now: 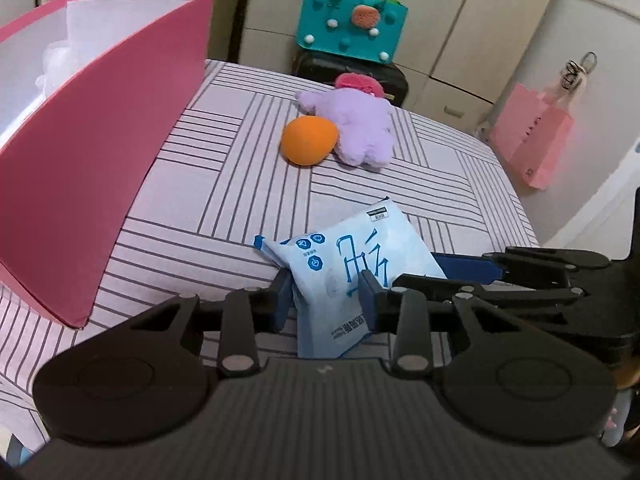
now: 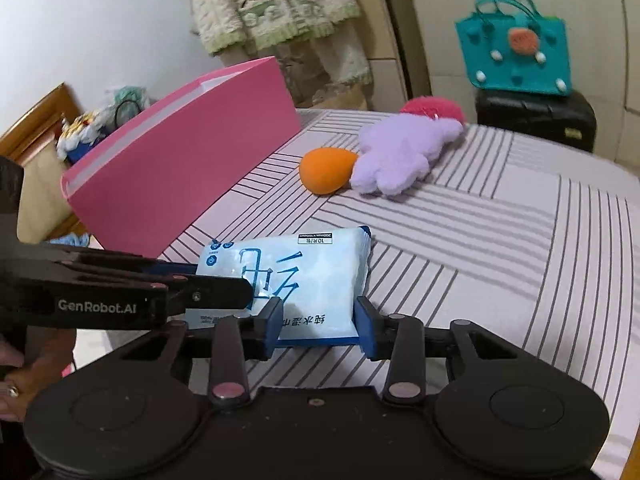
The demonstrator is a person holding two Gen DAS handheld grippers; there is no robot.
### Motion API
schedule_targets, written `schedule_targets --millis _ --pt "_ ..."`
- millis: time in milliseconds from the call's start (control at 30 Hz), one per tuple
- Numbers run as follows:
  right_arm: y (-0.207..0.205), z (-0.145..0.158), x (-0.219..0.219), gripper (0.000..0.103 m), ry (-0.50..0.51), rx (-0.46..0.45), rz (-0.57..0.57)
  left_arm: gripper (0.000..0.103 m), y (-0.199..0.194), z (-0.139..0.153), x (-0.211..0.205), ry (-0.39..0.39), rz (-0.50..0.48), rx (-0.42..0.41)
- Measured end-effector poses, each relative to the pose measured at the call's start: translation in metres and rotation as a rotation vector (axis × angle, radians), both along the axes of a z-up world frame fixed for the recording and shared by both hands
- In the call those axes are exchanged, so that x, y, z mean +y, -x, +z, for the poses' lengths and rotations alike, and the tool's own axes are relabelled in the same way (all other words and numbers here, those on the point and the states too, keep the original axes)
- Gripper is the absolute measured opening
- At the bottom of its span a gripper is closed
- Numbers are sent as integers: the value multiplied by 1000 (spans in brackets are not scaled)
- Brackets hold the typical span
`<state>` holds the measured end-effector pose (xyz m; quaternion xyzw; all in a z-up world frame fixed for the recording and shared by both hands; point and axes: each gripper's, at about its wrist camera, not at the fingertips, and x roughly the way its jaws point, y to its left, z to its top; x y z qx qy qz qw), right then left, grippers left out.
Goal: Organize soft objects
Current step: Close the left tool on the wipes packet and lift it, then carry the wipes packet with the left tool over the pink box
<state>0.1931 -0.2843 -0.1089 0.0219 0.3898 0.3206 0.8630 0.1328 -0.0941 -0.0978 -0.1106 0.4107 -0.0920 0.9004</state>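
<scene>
A light blue wet-wipe pack [image 1: 344, 264] lies on the striped bed, also seen in the right wrist view [image 2: 296, 280]. My left gripper [image 1: 325, 296] is shut on its near-left end. My right gripper [image 2: 318, 322] is shut on the pack's other end; it shows from the side in the left wrist view [image 1: 464, 268]. The left gripper also shows in the right wrist view [image 2: 224, 292]. Beyond lie an orange soft ball [image 1: 308, 140] [image 2: 326, 170] and a purple plush toy [image 1: 360, 128] [image 2: 404, 156]. A pink open box [image 1: 92, 152] [image 2: 180, 164] stands at the left.
The bed [image 1: 420, 184] has a pink-and-grey striped cover [image 2: 500, 240]. A teal felt bag [image 1: 352, 20] [image 2: 516, 56] sits on a black suitcase [image 2: 536, 116] past the bed's far edge. A pink paper bag [image 1: 532, 136] hangs at the right. Cabinets stand behind.
</scene>
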Motion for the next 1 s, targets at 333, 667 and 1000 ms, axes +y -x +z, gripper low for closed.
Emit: schedule_targets --millis 333,667,1000 --pt "24 17 17 58 47 2 -46 32 14 17 12 42 -99 28" --pt "61 41 27 65 40 -10 -14 32 32 38 34 66 -170 36" --pt "107 65 50 68 30 -75 15 32 65 53 70 132 -220 44"
